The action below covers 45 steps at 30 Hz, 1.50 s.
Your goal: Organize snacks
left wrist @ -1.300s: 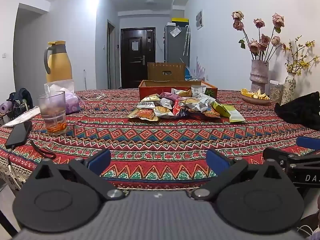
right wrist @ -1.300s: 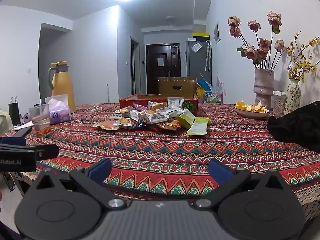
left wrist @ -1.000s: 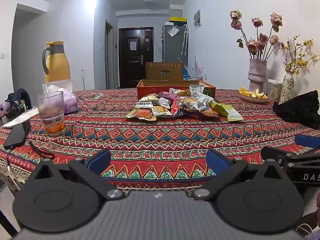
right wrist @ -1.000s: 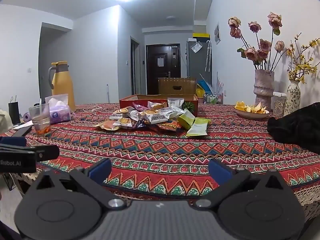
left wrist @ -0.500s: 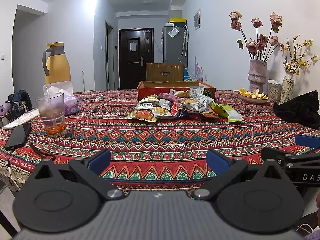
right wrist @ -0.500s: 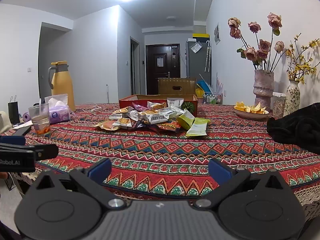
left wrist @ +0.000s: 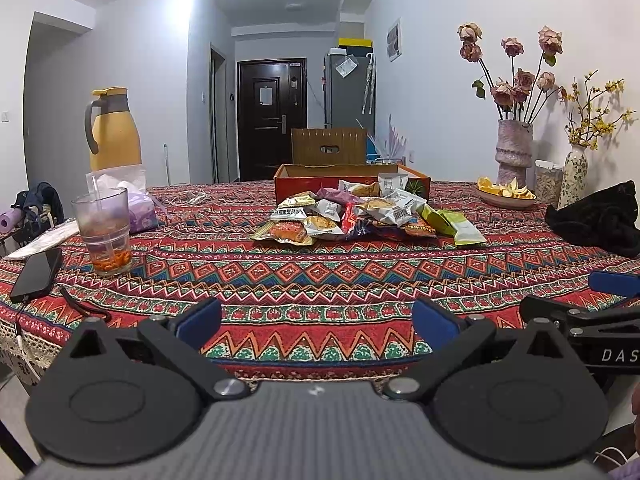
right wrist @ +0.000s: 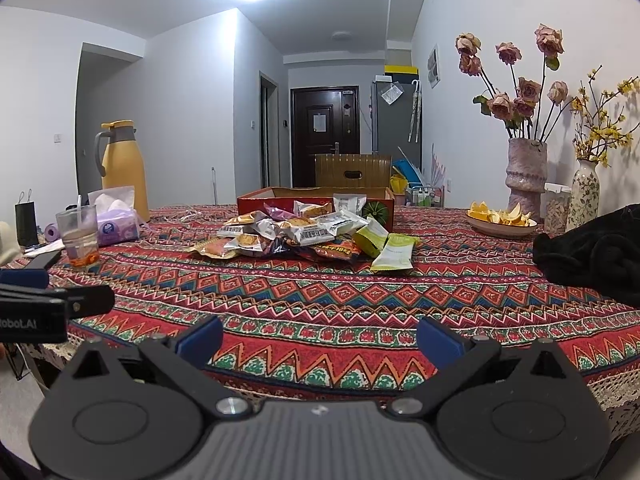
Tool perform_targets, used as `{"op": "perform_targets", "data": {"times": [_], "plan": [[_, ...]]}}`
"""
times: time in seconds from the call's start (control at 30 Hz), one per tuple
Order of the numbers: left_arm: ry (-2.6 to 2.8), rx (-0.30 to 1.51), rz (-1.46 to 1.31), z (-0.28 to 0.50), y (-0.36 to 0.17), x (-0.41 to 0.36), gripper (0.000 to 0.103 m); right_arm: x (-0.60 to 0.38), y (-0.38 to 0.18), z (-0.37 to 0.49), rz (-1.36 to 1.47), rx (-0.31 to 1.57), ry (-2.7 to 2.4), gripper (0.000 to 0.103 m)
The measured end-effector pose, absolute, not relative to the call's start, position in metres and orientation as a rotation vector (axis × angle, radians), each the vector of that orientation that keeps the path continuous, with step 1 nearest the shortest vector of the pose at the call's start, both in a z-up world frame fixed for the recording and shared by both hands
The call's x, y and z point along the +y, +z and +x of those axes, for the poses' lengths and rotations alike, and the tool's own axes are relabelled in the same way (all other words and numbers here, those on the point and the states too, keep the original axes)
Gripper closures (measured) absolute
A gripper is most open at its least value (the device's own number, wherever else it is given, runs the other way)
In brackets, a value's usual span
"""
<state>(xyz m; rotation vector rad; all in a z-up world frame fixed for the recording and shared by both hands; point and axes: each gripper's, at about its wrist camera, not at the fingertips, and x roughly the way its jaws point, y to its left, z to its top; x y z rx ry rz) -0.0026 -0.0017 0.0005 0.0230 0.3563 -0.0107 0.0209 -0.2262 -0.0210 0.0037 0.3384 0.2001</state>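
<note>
A heap of snack packets [left wrist: 360,216] lies on the patterned tablecloth [left wrist: 320,276] at the table's middle, just in front of an open red cardboard box [left wrist: 296,186]. The heap [right wrist: 304,234] and the box [right wrist: 256,202] also show in the right wrist view, with two green packets [right wrist: 390,250] at the heap's right. My left gripper [left wrist: 316,322] is open and empty at the table's near edge, far from the heap. My right gripper [right wrist: 318,338] is open and empty at the near edge too, to the left gripper's right.
A glass with a drink [left wrist: 106,232], a phone [left wrist: 38,272], a tissue pack [left wrist: 136,200] and a yellow jug [left wrist: 114,130] stand at the left. At the right are a bowl of orange peel [left wrist: 506,194], two vases of flowers [left wrist: 514,152] and a black cloth [left wrist: 596,220].
Both grippers stay open near the table's front edge with only small camera shifts. The snacks and box have not moved.
</note>
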Motion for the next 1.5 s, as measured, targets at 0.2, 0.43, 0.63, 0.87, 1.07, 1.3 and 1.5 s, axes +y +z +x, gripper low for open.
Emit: {"op": "perform_targets", "data": {"times": [0.2,0.43,0.63,0.87,1.07,1.3,1.5], "plan": [[-0.014,0.353,0.025,-0.0024,-0.0004,-0.0017,0.0,-0.2261,-0.0213,0.0208,0.003,0.339,0.199,0.0],[-0.018,0.352,0.026,-0.0019,-0.0012,-0.0023,0.0,-0.2262,-0.022,0.0203,0.004,0.342,0.199,0.0],[-0.017,0.351,0.026,-0.0026,-0.0014,-0.0029,0.0,-0.2264,-0.0222,0.0205,0.002,0.34,0.199,0.0],[-0.017,0.352,0.026,-0.0025,-0.0012,-0.0029,0.0,-0.2262,-0.022,0.0205,0.002,0.341,0.199,0.0],[-0.016,0.351,0.026,-0.0027,-0.0013,-0.003,0.0,-0.2263,-0.022,0.0205,0.002,0.341,0.199,0.0],[-0.018,0.352,0.028,-0.0026,-0.0015,-0.0037,0.0,-0.2264,-0.0224,0.0206,0.0,0.341,0.199,0.0],[-0.014,0.354,0.029,-0.0025,-0.0024,-0.0029,0.0,-0.2266,-0.0219,0.0209,-0.002,0.338,0.198,0.0]]}}
